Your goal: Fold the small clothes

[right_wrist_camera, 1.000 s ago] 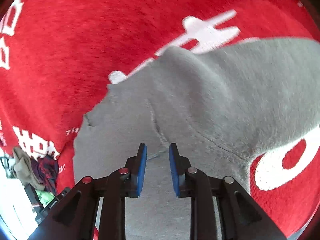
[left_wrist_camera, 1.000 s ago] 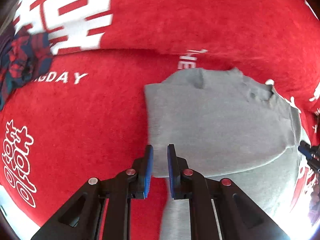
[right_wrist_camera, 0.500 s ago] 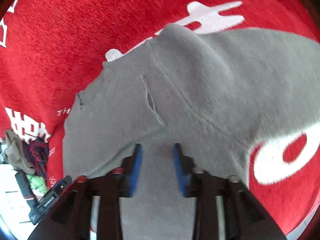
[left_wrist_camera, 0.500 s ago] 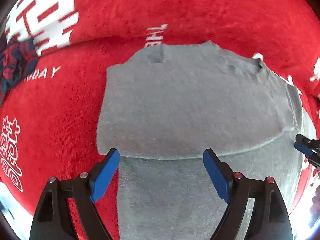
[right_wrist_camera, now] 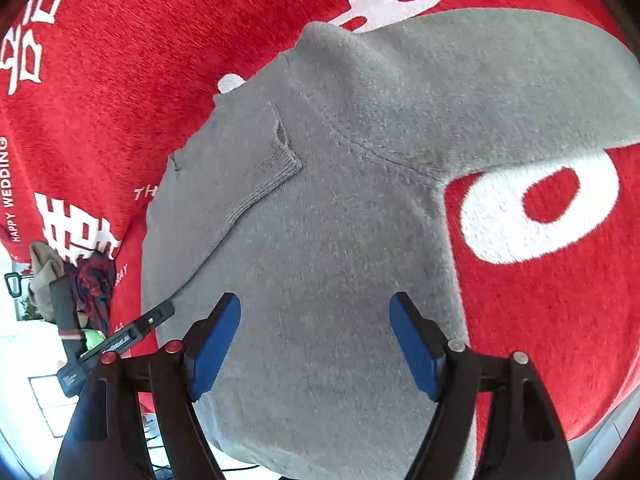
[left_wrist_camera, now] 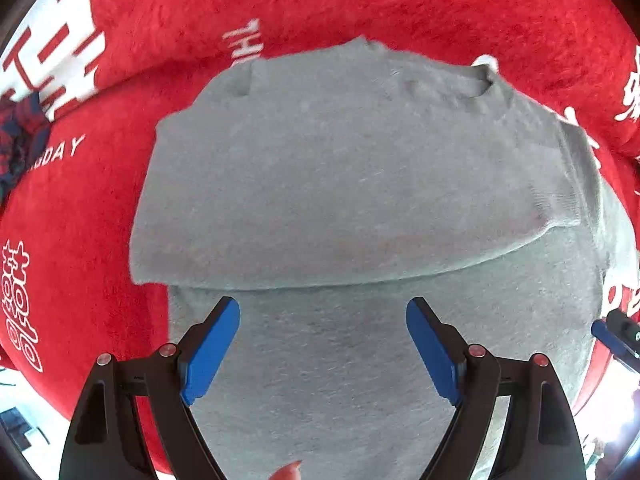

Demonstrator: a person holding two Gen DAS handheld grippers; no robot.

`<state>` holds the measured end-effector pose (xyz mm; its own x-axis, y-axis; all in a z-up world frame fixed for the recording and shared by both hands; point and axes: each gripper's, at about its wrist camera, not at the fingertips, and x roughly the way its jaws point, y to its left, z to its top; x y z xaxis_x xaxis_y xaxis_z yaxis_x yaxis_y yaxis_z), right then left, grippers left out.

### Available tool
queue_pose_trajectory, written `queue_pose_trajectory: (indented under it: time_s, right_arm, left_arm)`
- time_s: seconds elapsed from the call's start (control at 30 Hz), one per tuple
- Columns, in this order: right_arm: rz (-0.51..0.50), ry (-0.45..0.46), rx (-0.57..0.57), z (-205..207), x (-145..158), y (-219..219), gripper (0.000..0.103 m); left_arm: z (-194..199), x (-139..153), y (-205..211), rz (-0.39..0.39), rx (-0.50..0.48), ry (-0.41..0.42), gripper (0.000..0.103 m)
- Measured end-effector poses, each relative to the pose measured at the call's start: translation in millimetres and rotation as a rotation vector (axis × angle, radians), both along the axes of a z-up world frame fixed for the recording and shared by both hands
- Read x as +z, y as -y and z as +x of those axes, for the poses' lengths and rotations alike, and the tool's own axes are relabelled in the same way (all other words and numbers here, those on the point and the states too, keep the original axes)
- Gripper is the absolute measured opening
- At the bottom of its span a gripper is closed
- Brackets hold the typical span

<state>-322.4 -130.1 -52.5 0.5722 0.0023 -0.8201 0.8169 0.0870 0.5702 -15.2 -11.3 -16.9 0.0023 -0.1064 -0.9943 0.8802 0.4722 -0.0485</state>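
Your left gripper [left_wrist_camera: 323, 344] has its blue-padded jaws spread wide with nothing between them; it hangs over the grey knitted sweater [left_wrist_camera: 344, 208], which fills the centre of the left wrist view. The sweater lies on a red fleecy blanket with white lettering [left_wrist_camera: 400, 4] that runs across the whole top of that frame and down both sides. One layer of the sweater is folded over the other, and the fold's lower edge runs across the frame just above your blue pads [left_wrist_camera: 212, 344], with the under layer reaching down to the bottom edge. At the far left edge a crumpled dark blue and red checked garment [left_wrist_camera: 22, 136] sits on the blanket, well apart from the sweater. A blue and black tip of your other tool shows at the lower right edge.

Your right gripper [right_wrist_camera: 316, 340] is opening its jaws, and they hold nothing; only flat grey knit lies beneath the gap. In the right wrist view the sweater [right_wrist_camera: 320, 248] takes up the middle and lower part of the frame, a ribbed cuff or hem [right_wrist_camera: 268, 184] resting on top at centre left, and one sleeve [right_wrist_camera: 500, 80] stretching to the upper right. At lower left the checked garment [right_wrist_camera: 94, 284] lies beside a tan cloth [right_wrist_camera: 44, 268], and the left gripper's black finger [right_wrist_camera: 120, 340] reaches in just beside the sweater's edge.
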Motion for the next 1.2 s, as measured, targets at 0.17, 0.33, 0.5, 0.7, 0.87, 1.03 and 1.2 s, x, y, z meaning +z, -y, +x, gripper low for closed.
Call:
queue_pose_trajectory:
  time_s: [0.17, 0.33, 0.5, 0.7, 0.87, 1.03, 1.2]
  right_arm:
    - [-0.016, 0.020, -0.038, -22.4, 5.1, 0.9, 0.080]
    - [-0.048, 0.029, -0.113, -48.8, 8.8, 6.4, 0.084]
    - [-0.043, 0.036, -0.215, -87.5, 3.8, 17.6, 0.084]
    - [-0.046, 0.055, -0.404, -152.6, -3.4, 30.0, 0.084]
    - [-0.034, 0.060, -0.531, -197.8, -11.9, 36.5, 0.084]
    - [0.033, 0.102, -0.657, -229.9, -31.2, 39.5, 0.084]
    - [0.042, 0.211, -0.816, -264.2, -41.4, 44.9, 0.084]
  left_arm:
    - [-16.8, 9.1, 12.9, -0.060, 0.008, -0.069, 0.088]
    - [-50.2, 18.8, 35.4, -0.088, -0.085, -0.016, 0.103]
    - [-60.2, 23.6, 58.9, -0.096, -0.089, -0.081, 0.103]
    - [-78.8, 8.9, 80.7, -0.020, -0.133, -0.071, 0.103]
    - [-86.2, 5.8, 90.8, -0.014, -0.116, -0.109, 0.103]
    - [-97.8, 8.8, 104.3, -0.024, -0.111, -0.050, 0.103]
    - [-112.1, 5.5, 114.0, -0.013, -0.149, -0.016, 0.103]
